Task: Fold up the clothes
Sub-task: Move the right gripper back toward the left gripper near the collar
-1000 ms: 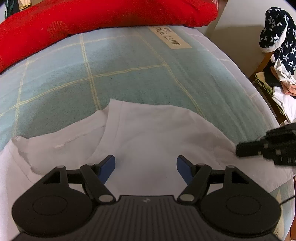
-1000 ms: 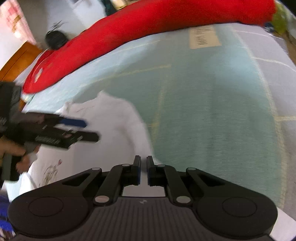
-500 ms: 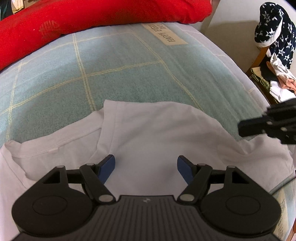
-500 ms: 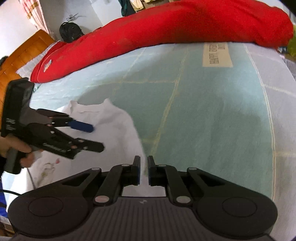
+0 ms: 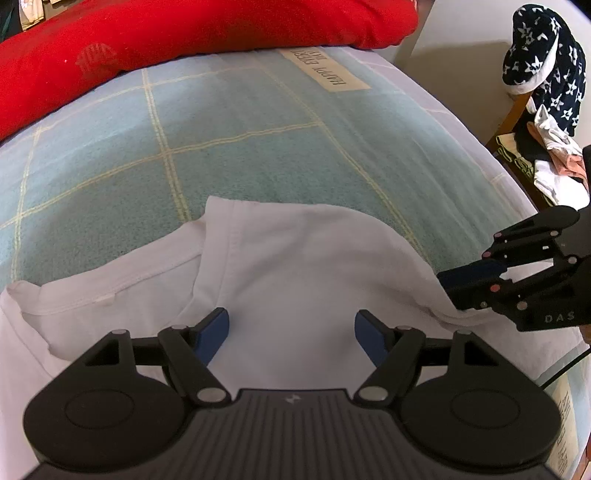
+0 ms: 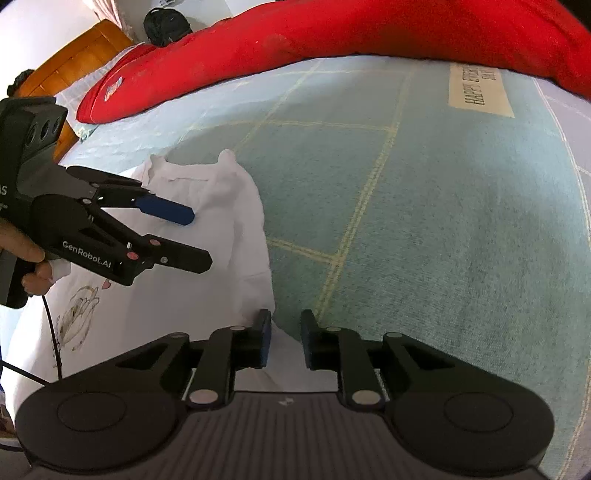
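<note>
Here my right hand-held gripper point(image 6: 284, 338), jaws just parting and released, sits at the white T-shirt's point(image 5: 295, 266) edge; its fold runs toward eleven o'clock on the bed point(image 6: 443, 221).

One white T-shirt point(image 5: 295, 273), one red pillow point(image 5: 192, 33), one checked blanket point(image 5: 240, 147), two grippers.

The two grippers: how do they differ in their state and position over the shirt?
The left gripper stands wide open; the right gripper shows only a narrow gap, its jaws having just been opening. The left gripper hangs over the middle of the white shirt, with only flat cloth below; the right gripper is at the shirt's edge, where a fold of cloth lies between its fingers. Both are black with blue pads and point down at the bed.
</note>
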`<state>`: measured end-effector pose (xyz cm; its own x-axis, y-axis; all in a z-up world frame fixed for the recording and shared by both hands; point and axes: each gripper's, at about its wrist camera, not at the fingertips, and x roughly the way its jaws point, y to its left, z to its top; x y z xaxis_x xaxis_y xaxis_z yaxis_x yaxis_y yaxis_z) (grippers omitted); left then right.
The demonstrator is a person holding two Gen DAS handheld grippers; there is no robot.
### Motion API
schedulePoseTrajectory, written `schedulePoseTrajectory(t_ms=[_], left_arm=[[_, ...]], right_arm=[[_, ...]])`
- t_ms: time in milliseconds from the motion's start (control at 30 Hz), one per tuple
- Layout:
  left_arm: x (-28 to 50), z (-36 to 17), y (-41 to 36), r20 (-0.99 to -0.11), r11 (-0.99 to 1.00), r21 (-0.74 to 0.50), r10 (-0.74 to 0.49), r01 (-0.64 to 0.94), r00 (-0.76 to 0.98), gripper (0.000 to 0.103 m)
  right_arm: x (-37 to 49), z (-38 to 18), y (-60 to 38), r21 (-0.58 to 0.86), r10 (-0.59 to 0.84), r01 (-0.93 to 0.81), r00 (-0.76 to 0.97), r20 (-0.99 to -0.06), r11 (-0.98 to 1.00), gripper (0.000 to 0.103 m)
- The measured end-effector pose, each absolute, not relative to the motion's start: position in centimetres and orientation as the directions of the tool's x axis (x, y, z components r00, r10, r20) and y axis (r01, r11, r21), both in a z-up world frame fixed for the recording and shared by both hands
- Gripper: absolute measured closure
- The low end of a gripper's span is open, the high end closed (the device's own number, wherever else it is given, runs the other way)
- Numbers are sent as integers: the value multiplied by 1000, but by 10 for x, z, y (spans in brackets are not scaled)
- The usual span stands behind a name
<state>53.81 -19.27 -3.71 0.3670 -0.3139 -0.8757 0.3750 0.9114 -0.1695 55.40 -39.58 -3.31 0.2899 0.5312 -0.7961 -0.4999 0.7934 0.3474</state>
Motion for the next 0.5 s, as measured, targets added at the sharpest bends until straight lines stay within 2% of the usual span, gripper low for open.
schedulePoseTrajectory(t_ms=[167, 400, 433, 500], left_arm=[[537, -38, -192, -872, 910, -173, -319, 378, 370, 28], [537, -39, -193, -872, 910, -171, -318, 379, 372, 26], [537, -38, -194, -873, 910, -170, -318, 379, 371, 26], [537, -38, -194, -873, 910, -171, -318, 378, 370, 26]], right_arm=[[548, -27, -395, 301, 509, -550, 275, -816, 779, 72], [542, -33, -398, 286, 510, -602, 240, -826, 746, 70], [542, -33, -396, 283, 510, -608, 236, -827, 741, 71], [541, -30, -393, 274, 508, -625, 232, -829, 731, 93]])
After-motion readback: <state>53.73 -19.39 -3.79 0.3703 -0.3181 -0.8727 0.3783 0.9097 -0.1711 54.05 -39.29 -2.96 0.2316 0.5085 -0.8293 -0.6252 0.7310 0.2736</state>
